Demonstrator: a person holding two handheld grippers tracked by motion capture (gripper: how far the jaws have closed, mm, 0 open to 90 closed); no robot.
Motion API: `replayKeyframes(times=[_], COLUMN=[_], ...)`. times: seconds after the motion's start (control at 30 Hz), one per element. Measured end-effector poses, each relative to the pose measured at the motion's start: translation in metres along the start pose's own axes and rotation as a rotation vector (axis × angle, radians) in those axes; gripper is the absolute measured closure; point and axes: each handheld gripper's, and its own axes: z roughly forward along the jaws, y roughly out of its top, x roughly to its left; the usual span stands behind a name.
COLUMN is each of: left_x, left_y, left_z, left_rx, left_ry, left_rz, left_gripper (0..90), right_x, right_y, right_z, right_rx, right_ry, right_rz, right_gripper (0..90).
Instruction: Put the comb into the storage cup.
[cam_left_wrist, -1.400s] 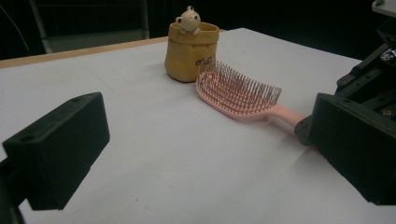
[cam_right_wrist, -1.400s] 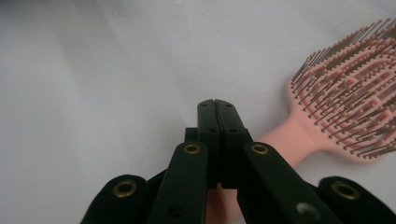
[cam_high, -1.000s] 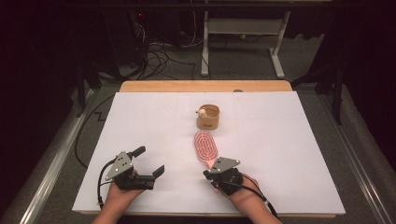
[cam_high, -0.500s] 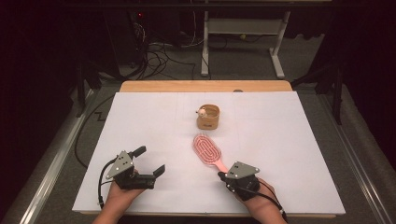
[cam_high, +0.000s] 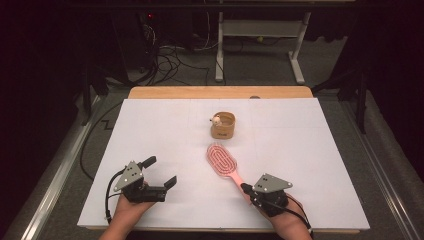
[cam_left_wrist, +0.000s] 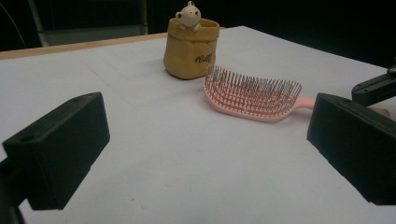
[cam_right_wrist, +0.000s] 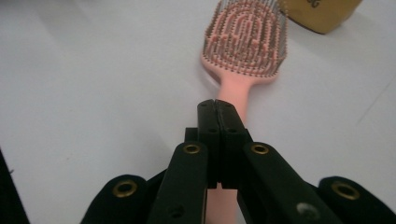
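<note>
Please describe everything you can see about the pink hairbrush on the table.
The pink hairbrush looks like plastic, with an oval head, rows of thin dark-tipped bristles pointing up, and a narrow flat handle. It lies flat on the white table cover, head toward the yellow pouch but apart from it, handle toward the person. The right gripper, jaws closed together, sits over the handle; whether it touches the handle I cannot tell.

A white sheet (cam_high: 150, 130) is covering the wooden table (cam_high: 220, 92); beyond its far edge, cables (cam_high: 170, 55) are trailing over grey floor beside a white frame (cam_high: 260, 30).
</note>
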Motion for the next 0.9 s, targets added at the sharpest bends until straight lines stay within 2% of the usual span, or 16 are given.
replayKeyframes(times=[0.17, 0.37, 0.53, 0.77, 0.87, 0.9], left_x=[0.0, 0.0, 0.0, 0.0, 0.0, 0.0], left_y=[0.0, 0.001, 0.001, 0.001, 0.001, 0.001], left_z=[0.0, -0.001, -0.001, -0.001, -0.001, -0.001], left_rx=[-0.001, -0.003, -0.001, -0.005, -0.004, -0.005], left_ry=[-0.001, 0.0, 0.0, 0.0, 0.0, 0.0], left_rz=[0.001, 0.006, 0.006, 0.007, 0.007, 0.007], left_gripper=[0.0, 0.0, 0.0, 0.0, 0.0, 0.0], right_x=[0.008, 0.011, 0.011, 0.002, -0.006, -0.011], right_y=[0.0, -0.002, -0.002, -0.006, -0.008, -0.01], right_z=[0.004, 0.007, 0.007, 0.004, 0.002, 0.001], right_rx=[0.03, 0.064, 0.067, 0.074, 0.076, 0.079], right_ry=[0.01, 0.019, 0.022, -0.014, -0.036, -0.043], right_rz=[-0.037, -0.053, -0.052, -0.035, -0.031, -0.016], right_gripper=[90.0, 90.0, 90.0, 90.0, 90.0, 90.0])
